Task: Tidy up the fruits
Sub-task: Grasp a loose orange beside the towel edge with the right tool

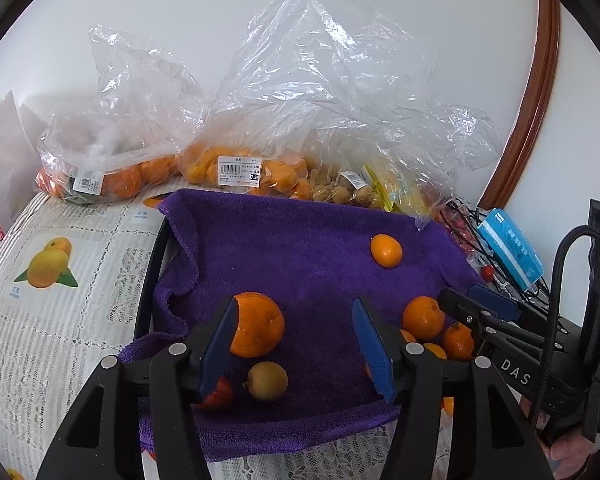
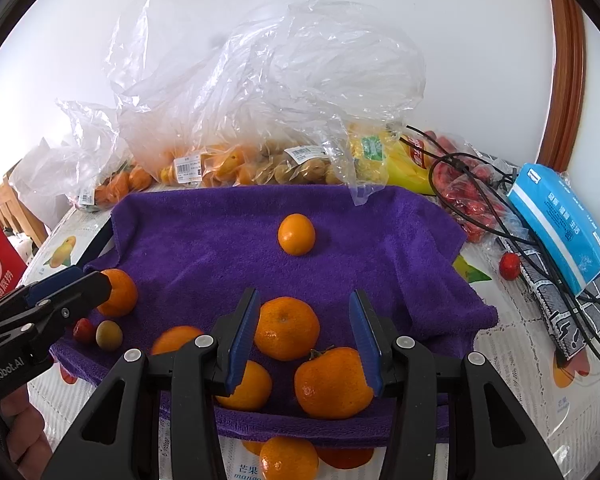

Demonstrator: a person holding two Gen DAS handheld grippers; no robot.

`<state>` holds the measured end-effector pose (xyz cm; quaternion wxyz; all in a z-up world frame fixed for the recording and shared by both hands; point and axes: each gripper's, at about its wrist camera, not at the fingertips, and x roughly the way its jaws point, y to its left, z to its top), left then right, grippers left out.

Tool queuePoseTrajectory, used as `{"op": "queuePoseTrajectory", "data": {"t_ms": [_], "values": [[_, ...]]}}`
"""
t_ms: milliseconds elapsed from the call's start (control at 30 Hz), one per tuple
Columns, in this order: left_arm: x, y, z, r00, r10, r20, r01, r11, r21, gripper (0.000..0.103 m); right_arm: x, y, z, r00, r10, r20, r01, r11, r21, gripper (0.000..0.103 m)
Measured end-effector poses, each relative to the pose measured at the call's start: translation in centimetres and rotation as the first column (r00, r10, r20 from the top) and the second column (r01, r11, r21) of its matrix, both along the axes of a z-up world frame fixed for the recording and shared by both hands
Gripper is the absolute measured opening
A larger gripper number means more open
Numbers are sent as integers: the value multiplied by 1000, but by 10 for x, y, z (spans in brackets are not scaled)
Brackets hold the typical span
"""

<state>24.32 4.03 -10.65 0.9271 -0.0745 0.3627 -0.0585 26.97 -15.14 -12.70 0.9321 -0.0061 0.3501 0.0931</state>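
Observation:
A purple towel (image 1: 300, 248) (image 2: 228, 240) lies over a tray on the table. My left gripper (image 1: 296, 348) is open above it, an orange (image 1: 258, 324) just inside its left finger, a small green-brown fruit (image 1: 267, 381) and a strawberry (image 1: 220, 396) below. A small orange (image 1: 386, 250) (image 2: 296, 234) lies alone at the far side. My right gripper (image 2: 304, 340) is open over a cluster of oranges: one (image 2: 287, 328) between the fingers, another (image 2: 332, 384) by the right finger, a third (image 2: 248, 386) under the left finger. The right gripper also shows in the left wrist view (image 1: 476, 312).
Clear plastic bags of oranges (image 1: 112, 180) (image 2: 204, 168) and brown fruit (image 2: 300, 170) stand along the towel's far edge. Black cables (image 2: 480, 200), a blue tissue pack (image 2: 560, 220), red fruit bags (image 2: 472, 200) and a loose cherry tomato (image 2: 509, 266) lie at the right. Lace tablecloth (image 1: 60, 320) lies at the left.

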Motion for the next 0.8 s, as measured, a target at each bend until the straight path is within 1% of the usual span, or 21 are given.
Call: {"op": "queuePoseTrajectory", "data": {"t_ms": [267, 367, 400, 467, 533, 633, 700, 800], "values": [[2, 10, 5, 999, 29, -20, -30, 999, -24, 60, -5, 0, 6, 1000, 2, 20, -2, 1000, 3, 47], [2, 16, 9, 999, 49, -21, -49, 998, -29, 61, -8, -1, 12, 1000, 2, 29, -3, 1000, 18, 47], [2, 18, 10, 998, 59, -34, -60, 998, -30, 61, -9, -2, 14, 999, 2, 33, -3, 1000, 27, 47], [0, 22, 13, 997, 69, -27, -70, 997, -44, 61, -13, -3, 18, 999, 3, 38, -5, 999, 32, 47], [-1, 25, 15, 996, 86, -25, -87, 996, -36, 61, -17, -3, 20, 999, -2, 41, 1, 999, 34, 47], [-4, 27, 16, 994, 107, -36, -109, 993, -37, 61, -26, -5, 19, 1000, -9, 26, 8, 1000, 27, 47], [-8, 27, 16, 994, 102, -46, -104, 993, -46, 61, -36, -9, 16, 1000, -18, 19, 18, 1000, 11, 47], [-18, 25, 18, 994, 106, -27, -107, 994, -32, 61, -46, -15, 6, 1000, -24, -12, 24, 1000, -3, 47]]}}
